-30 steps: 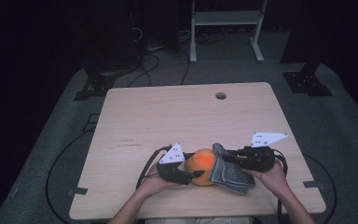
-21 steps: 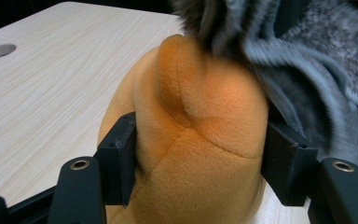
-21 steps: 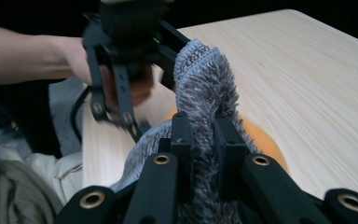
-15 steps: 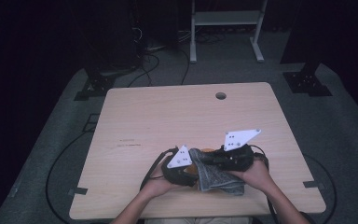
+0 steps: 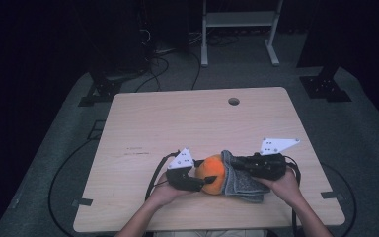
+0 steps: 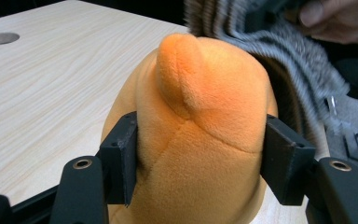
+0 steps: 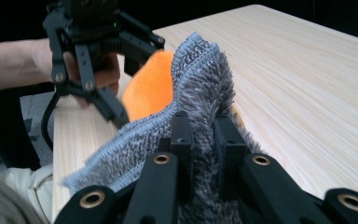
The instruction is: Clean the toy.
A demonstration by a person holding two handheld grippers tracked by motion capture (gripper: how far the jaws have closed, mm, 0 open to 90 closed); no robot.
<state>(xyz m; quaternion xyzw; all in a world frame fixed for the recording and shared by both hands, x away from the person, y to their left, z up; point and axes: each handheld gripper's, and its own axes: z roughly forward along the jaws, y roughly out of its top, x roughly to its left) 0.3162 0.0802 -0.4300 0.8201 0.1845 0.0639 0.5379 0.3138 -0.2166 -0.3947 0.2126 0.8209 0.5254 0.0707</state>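
The orange plush toy (image 5: 212, 174) lies near my edge of the table (image 5: 177, 123), well short of the round cable hole (image 5: 234, 101) at the far side. Its long axis runs roughly from my left hand toward my right, and seen from my left gripper view its rounded, nubbed end (image 6: 179, 70) points away from that gripper, toward the grey cloth.

My left gripper (image 5: 197, 183) has its jaws set fairly wide, one pressed into each flank of the toy (image 6: 200, 140), so it grips the toy across its body.

My right gripper (image 5: 237, 165) sits just right of the toy. Its jaws are drawn narrow, pinching a fold of the fuzzy grey cloth (image 7: 186, 116) between them. The cloth (image 5: 244, 180) drapes over the toy's right end and touches it; how far it wraps underneath I cannot tell, since the high view is dim there. The rest of the cloth lies on the table beside the toy.
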